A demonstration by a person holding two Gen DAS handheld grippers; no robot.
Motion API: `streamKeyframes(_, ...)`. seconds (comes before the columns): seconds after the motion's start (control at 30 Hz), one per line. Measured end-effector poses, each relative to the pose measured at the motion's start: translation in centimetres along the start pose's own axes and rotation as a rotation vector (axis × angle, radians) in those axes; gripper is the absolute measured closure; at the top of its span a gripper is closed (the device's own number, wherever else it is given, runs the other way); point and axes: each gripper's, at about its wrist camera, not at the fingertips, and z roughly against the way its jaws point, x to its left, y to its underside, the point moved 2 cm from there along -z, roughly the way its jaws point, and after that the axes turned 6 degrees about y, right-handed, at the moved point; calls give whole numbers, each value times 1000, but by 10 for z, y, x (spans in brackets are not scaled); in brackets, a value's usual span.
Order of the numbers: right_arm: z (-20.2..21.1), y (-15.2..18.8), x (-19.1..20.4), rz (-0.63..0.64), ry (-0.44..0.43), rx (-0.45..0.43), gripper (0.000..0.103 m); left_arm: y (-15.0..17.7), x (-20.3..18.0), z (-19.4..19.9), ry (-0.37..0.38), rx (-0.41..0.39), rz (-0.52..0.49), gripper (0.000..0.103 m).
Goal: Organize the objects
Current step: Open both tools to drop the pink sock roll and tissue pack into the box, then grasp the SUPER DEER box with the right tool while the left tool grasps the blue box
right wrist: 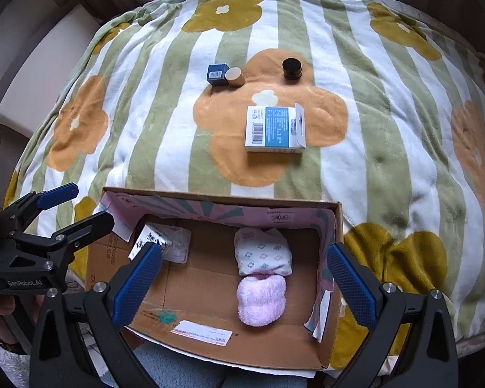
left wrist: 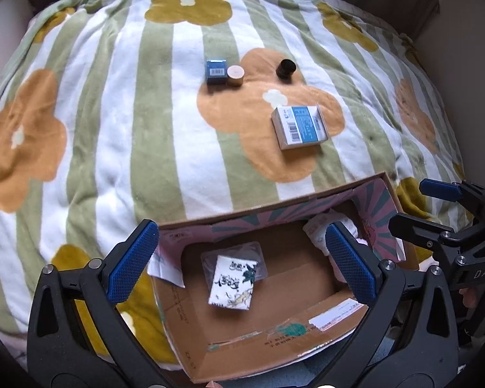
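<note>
Left tongs (left wrist: 242,263) spread wide, empty — right tongs (right wrist: 245,278) likewise, both above cardboard box (right wrist: 210,200).

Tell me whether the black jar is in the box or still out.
Out: the black jar stands on the blanket, beyond the cardboard box.

The flowered blanket (right wrist: 371,113) (striped green) carries a cardboard box (right wrist: 329,339), white carton (right wrist: 274,129), blue box (right wrist: 217,74), two jars (right wrist: 291,68).
</note>
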Motion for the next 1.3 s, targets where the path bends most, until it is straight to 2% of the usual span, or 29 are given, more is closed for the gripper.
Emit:
streamKeyframes(0.2, 2, -30, -3, -17, 4, -38, 1, -48, 8, -2, -2, -41, -89, 0)
streamKeyframes(0.4, -7, -60, -12, -39, 9, -61, 1, -96, 12, -18, -22, -63, -233, 0)
streamKeyframes(0.6, -23, -88, -17, -24, 47, -55, 1, -137, 24, -58, -24, -22, -324, 0)
streamKeyframes(0.77, -47, -109, -19, 10, 84, -6, 1, -161, 38, -101, -31, 34, -402, 0)
streamKeyframes(0.93, -87, -125, -27, -15, 45, 103, 1, -186, 50, -141, 1, 53, -503, 0)
streamKeyframes(1.03, -108, -133, -29, -3, 61, 134, 1, -199, 52, -166, 10, 54, -584, 0)
streamKeyframes(1.3, -153, -145, -36, -6, 84, 202, 1, -208, 55, -218, -8, 82, -794, 0)
